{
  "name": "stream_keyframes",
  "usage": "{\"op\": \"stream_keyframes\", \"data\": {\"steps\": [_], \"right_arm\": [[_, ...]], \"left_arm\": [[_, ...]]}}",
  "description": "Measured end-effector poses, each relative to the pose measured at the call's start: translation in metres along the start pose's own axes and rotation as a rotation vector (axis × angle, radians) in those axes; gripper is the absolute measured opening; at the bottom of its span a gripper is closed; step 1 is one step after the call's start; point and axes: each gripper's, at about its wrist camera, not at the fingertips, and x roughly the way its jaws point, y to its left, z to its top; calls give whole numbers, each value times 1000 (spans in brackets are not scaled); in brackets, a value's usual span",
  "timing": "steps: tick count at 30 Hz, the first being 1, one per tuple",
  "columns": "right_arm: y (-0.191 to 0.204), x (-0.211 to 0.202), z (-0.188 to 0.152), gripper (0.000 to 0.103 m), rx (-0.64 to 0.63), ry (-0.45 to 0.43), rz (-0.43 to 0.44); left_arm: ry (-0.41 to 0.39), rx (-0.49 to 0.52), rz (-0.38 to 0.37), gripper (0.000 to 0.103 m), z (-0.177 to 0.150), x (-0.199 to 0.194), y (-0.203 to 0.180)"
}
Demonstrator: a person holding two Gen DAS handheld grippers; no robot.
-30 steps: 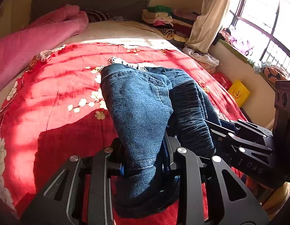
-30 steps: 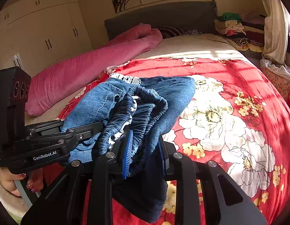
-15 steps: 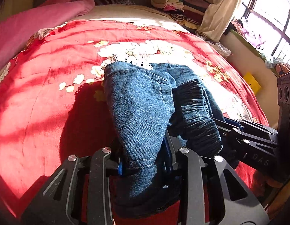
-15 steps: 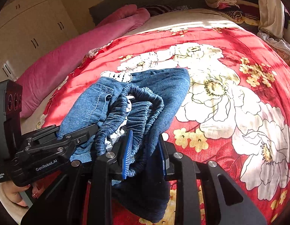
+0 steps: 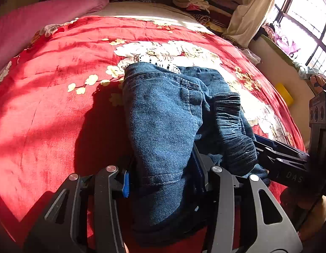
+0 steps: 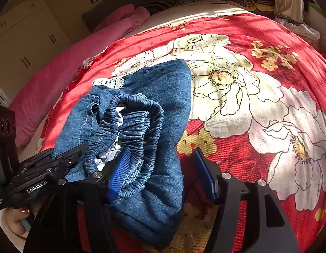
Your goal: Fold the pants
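The right gripper (image 6: 163,168), its jaws spreading, has let go: the blue ribbed pads (image 6: 119,171) stand clear of the folded blue denim pants (image 6: 154,109) lying between them. The left gripper (image 5: 163,175) is also widening around the pants' hem, its left pad off the cloth. The pants rest on a red floral bedspread (image 6: 257,97) beside a pink rolled blanket (image 5: 36,23).

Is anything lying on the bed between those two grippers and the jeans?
Nothing visible. The jeans already lie between the opening jaws of the left gripper and right gripper, resting directly on the red floral bedspread.
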Motion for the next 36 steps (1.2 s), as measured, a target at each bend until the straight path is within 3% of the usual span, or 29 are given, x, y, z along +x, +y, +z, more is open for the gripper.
{"op": "stream_keyframes", "data": {"steps": [13,17,26,36], "right_arm": [[1,0,1,72,9,11,-36],[-2,-8,1,80,34,3,-21],[1,-27,-2,83,29,-24,-22],[4,-42,-3,90,13,-49,-33]], "left_arm": [[-9,-2,10,48,0,-9,2],[-19,-9,12,53,1,-15,4],[-40,-14,25,63,2,-28,8],[-60,-29,47,85,3,-41,11]]}}
